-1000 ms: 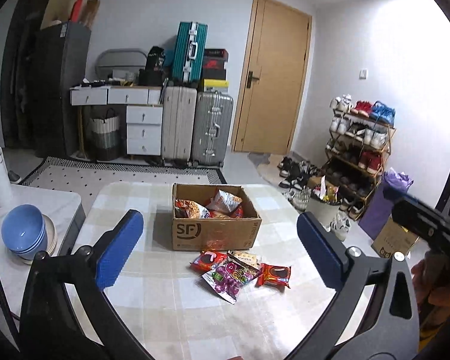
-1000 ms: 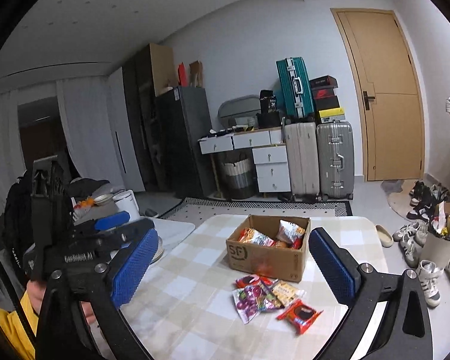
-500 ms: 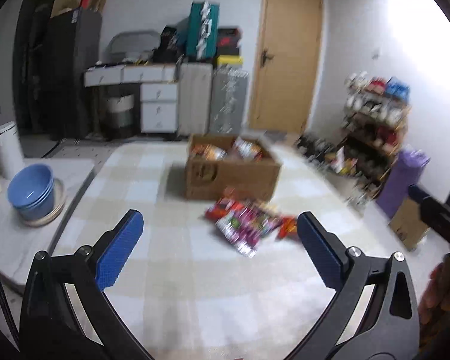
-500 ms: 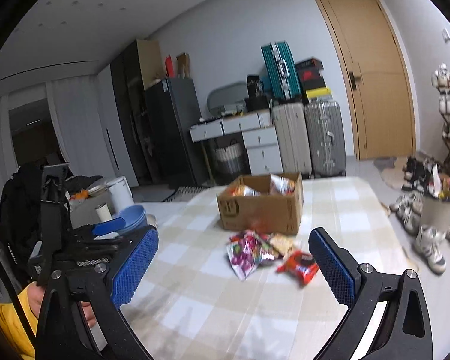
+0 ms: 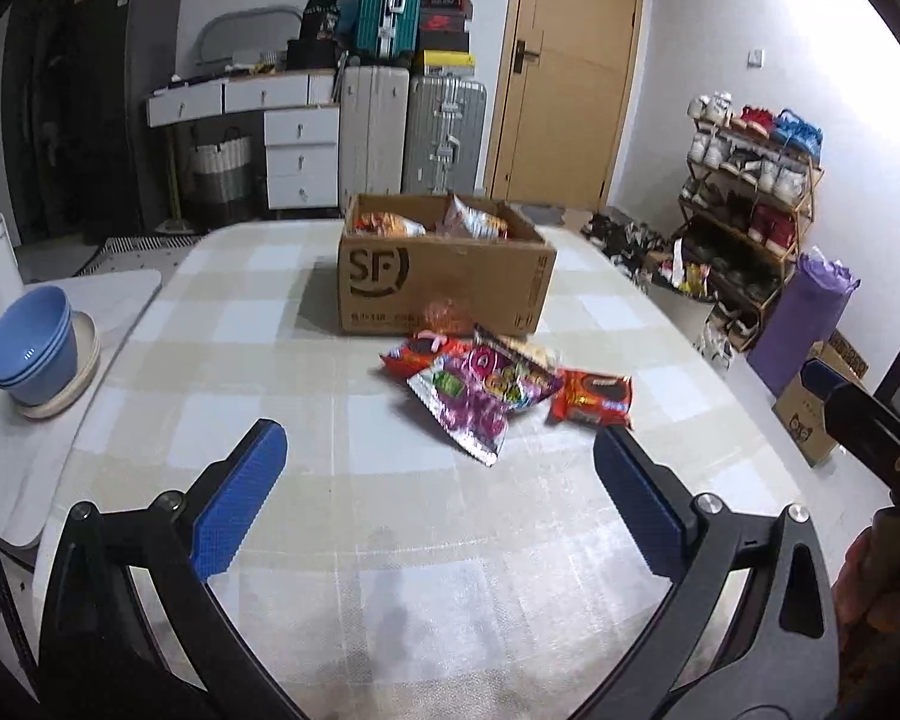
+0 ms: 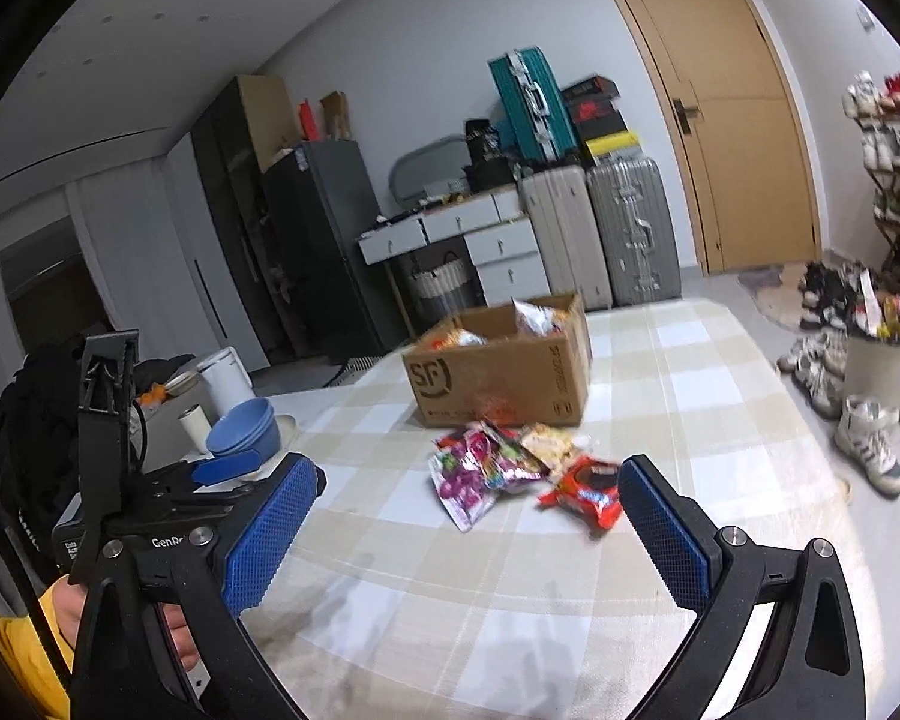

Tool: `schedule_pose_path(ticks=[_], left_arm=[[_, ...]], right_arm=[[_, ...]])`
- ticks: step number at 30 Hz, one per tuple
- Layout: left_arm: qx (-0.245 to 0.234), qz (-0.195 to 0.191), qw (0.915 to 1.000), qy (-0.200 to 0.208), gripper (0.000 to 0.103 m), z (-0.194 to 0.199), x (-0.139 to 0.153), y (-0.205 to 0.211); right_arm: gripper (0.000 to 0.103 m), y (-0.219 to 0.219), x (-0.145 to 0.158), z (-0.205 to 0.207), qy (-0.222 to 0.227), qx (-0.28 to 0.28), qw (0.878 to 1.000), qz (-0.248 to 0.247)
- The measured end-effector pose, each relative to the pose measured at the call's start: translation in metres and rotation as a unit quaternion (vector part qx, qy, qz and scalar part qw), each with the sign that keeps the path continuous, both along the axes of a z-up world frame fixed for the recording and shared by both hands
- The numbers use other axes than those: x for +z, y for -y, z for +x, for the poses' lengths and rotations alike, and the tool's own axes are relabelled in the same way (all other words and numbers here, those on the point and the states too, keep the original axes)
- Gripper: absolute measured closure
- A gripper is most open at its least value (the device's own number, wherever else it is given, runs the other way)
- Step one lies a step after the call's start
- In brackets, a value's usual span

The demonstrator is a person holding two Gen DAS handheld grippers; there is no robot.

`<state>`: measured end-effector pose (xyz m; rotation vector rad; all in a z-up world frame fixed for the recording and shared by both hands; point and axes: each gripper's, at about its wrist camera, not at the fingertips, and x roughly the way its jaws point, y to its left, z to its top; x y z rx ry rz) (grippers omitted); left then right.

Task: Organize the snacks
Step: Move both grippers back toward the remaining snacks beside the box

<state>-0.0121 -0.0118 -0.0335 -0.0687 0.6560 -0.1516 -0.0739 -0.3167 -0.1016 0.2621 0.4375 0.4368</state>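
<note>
Counter (image 5: pixel 258 420) in beige-and-white check cloth. Brown box (image 5: pixel 444 288) w/ dark logo print. Snack packs beside it: purple (image 5: pixel 480 396) w/ multicolour print, red-orange (image 5: pixel 591 399), another red (image 5: pixel 417 354). Both hand-held grippers, left (image 5: pixel 438 501) and right (image 6: pixel 468 525): black frames, blue textured pads (image 5: pixel 240 507). Blue bowls (image 5: pixel 30 354) on cream plate. Bkgd: teal suitcase (image 5: pixel 390 0), two silver ones, tan door (image 5: pixel 564 66), white drawers (image 5: pixel 300 156), purple roll (image 5: pixel 804 324). Yellow sleeve (image 6: pixel 36 660) at right-wrist view's lower left.
</note>
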Motion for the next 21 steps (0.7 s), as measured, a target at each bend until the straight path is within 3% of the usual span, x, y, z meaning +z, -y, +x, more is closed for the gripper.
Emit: schedule_pose_path(ticks=[4, 12, 15, 21], left_arm=[[0.003, 0.001, 0.9997, -0.024, 0.001, 0.023, -0.020, 0.004], [0.014, -0.008, 0.9950, -0.099, 0.001, 0.084, -0.077, 0.003], [0.018, 0.005, 0.9929, -0.118, 0.001, 0.109, -0.095, 0.007], [0.012, -0.022, 0.9892, -0.144, 0.002, 0.154, -0.115, 0.012]], right_arm=[[0.001, -0.003, -0.023, 0.019, -0.030, -0.003, 0.999, -0.018], [0.001, 0.004, -0.064, 0.069, -0.100, -0.003, 0.995, -0.006], [0.001, 0.006, -0.074, 0.085, -0.121, 0.003, 0.993, -0.002], [0.001, 0.010, -0.086, 0.111, -0.146, 0.004, 0.989, 0.006]])
